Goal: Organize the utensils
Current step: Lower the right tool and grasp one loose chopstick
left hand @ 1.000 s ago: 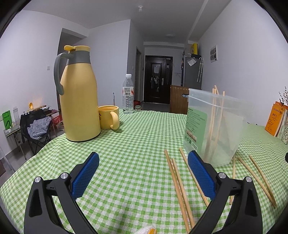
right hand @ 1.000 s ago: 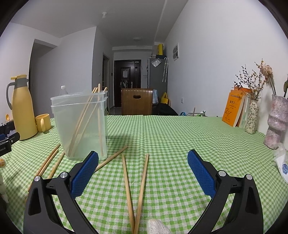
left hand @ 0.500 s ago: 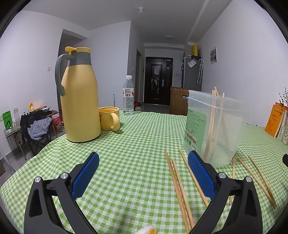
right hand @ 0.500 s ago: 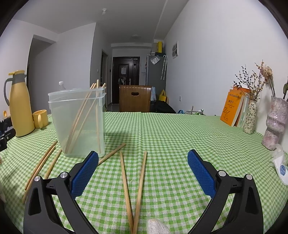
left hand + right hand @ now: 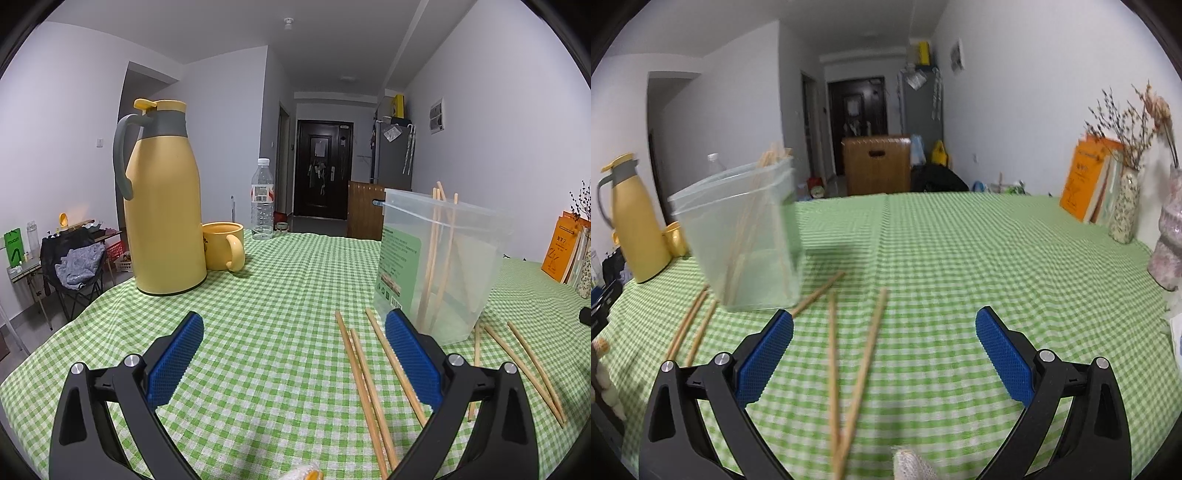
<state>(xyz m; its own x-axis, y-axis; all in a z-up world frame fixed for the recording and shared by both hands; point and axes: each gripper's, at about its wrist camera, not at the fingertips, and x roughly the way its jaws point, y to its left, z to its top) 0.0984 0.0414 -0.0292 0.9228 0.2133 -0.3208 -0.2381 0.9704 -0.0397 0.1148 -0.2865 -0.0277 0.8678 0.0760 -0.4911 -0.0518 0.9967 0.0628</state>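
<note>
Right wrist view is tilting and blurring versus half a second ago: horizon is rolling, and the container (image 5: pixel 746 236) is now sitting lower and leaning in frame. Left view is barely changing; the thermos (image 5: pixel 162 199) is sliding slightly right in frame.

Right gripper (image 5: pixel 884 350) is hanging released, jaws wide apart, nothing between the blue pads (image 5: pixel 764 356). Two loose chopsticks (image 5: pixel 849 373) are lying on the green checked tablecloth (image 5: pixel 960 258) between its fingers, crossing near the bottom edge of the view. A third stick (image 5: pixel 818 293) is lying ahead of the left pad, running toward the container. More sticks (image 5: pixel 690 325) are lying left of the left finger.

Left gripper (image 5: pixel 293 354) is also hanging released, jaws wide, gripping nothing. Three chopsticks (image 5: pixel 365 376) are lying between its fingers toward the right pad; one is passing under the right finger (image 5: pixel 413 354). Further sticks (image 5: pixel 528 365) are lying right of that finger.

Container (image 5: pixel 439 262) is standing ahead of the left gripper's right finger, clear plastic with a green label, several chopsticks (image 5: pixel 436 251) leaning upright inside it.

Ahead-left of the left gripper: thermos, yellow mug (image 5: pixel 223 245) touching or just beside it, water bottle (image 5: pixel 262 199) further back.
</note>
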